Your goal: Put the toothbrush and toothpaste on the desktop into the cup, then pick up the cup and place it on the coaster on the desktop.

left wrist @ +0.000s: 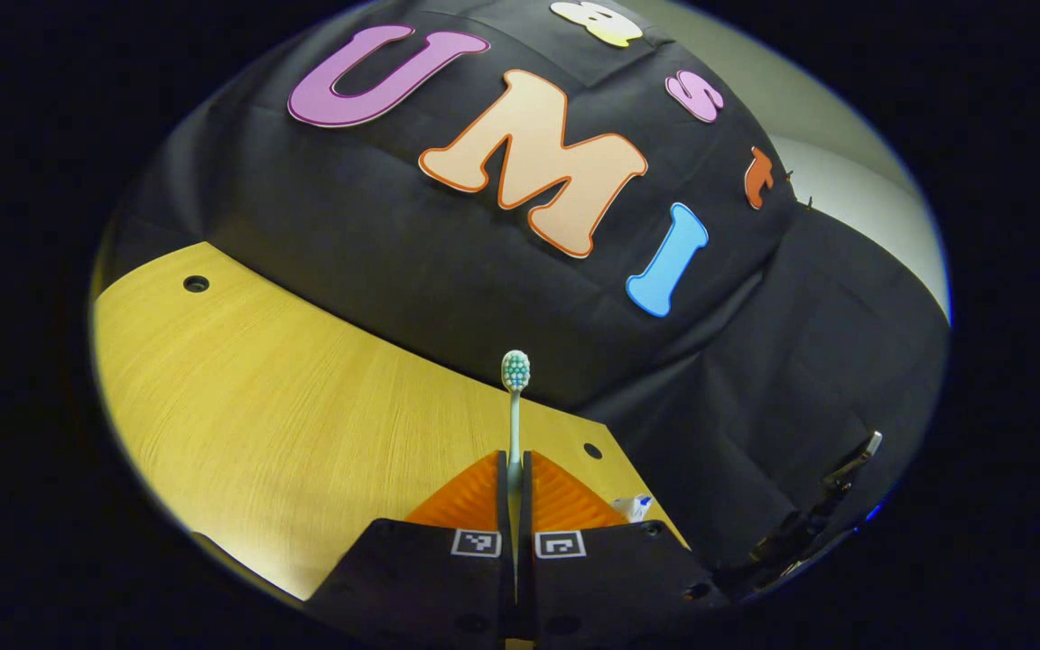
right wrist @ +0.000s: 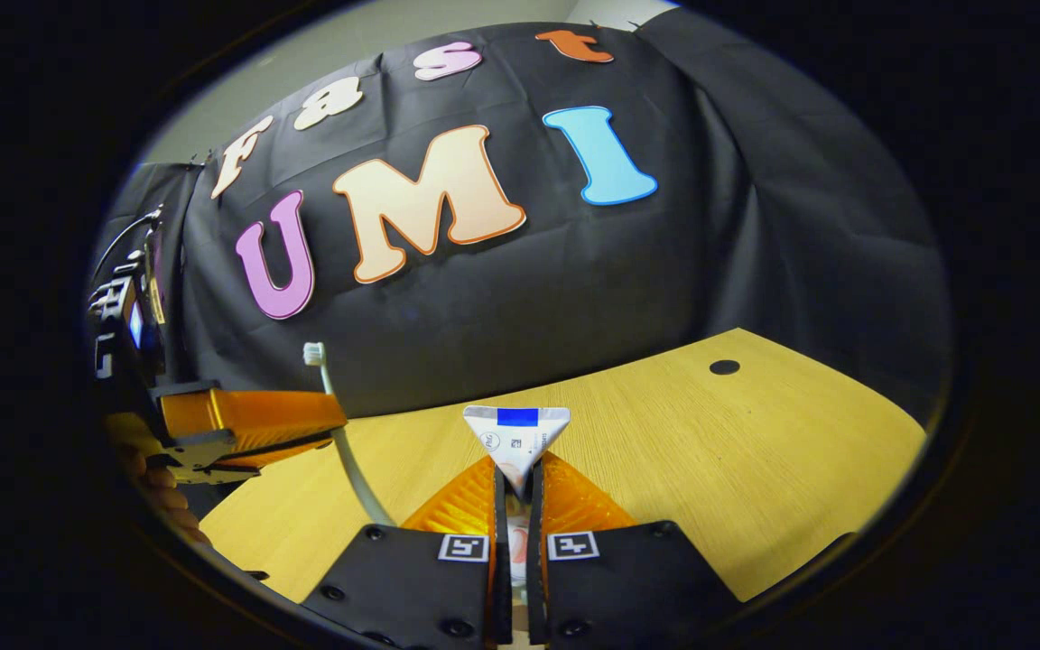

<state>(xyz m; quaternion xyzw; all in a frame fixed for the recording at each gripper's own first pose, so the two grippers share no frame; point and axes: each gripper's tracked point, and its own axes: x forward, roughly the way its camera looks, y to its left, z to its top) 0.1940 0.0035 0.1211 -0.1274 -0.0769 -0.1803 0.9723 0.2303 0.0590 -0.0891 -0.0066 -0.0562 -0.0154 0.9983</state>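
A toothbrush [left wrist: 515,406] stands upright between the fingers of my left gripper [left wrist: 515,462], which is shut on its handle; the bristle head points up against the black wall. In the right gripper view, my right gripper [right wrist: 517,474] is shut on a white toothpaste tube [right wrist: 517,433], whose flat crimped end with a blue band sticks up. The left gripper [right wrist: 335,429] shows there at the left, above the desk, with the toothbrush [right wrist: 339,451] rising from it. A white and blue bit of the toothpaste [left wrist: 634,507] peeks past my left gripper's right finger.
Both grippers hang above a light wooden desktop [left wrist: 258,406] [right wrist: 710,451] with small round holes [left wrist: 196,283] [right wrist: 724,367]. The black cloth wall closes the back of the desk. A hand [right wrist: 159,487] holds the left gripper at the far left.
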